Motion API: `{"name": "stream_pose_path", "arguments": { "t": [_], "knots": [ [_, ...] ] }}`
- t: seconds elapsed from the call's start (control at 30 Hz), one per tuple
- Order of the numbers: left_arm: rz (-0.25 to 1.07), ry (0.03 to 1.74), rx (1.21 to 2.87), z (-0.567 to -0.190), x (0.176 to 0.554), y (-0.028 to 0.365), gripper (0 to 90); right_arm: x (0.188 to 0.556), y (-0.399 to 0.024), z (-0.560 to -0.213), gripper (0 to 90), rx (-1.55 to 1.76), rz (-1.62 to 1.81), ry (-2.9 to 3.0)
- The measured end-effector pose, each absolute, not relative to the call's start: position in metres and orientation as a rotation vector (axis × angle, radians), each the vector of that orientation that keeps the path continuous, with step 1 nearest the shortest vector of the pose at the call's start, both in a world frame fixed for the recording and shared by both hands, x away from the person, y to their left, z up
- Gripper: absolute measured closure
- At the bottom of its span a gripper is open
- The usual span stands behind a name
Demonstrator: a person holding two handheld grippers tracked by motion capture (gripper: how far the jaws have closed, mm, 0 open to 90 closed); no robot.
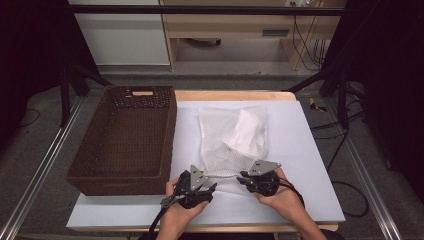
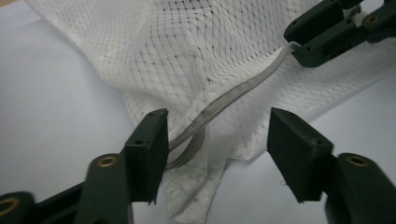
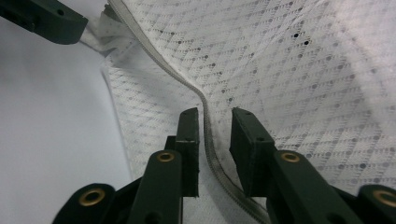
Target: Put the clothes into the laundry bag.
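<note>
While the white mesh zip bag (image 1: 232, 140) lies near the table's front edge, my left gripper (image 2: 217, 140) stands wide, my right gripper (image 3: 215, 140) narrowly apart, both astride its grey zip (image 2: 233, 95).

A brown woven basket (image 1: 122, 142) is seen on the left part of the bench (image 1: 310, 150), its long side running near to far, with a cut-out handle in its far wall. The bench is covered by a pale sheet; a wooden edge is exposed at the far side. Light wooden furniture (image 1: 235, 25) and hanging cables (image 1: 306, 42) are noted on the floor beyond.
</note>
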State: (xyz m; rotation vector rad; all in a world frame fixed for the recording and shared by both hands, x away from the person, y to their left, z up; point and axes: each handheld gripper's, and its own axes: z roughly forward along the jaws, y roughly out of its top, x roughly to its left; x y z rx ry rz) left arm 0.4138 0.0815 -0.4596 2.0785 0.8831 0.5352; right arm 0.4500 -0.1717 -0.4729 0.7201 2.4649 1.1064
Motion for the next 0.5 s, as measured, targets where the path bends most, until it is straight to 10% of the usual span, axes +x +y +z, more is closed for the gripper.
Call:
{"name": "stream_pose_path", "arguments": {
  "t": [0.5],
  "knots": [
    [0.516,0.906,2.022,-0.458,0.416,0.082,14.9,0.438,-0.175,-0.461,21.8,0.706,1.124,2.345]
  ]
}}
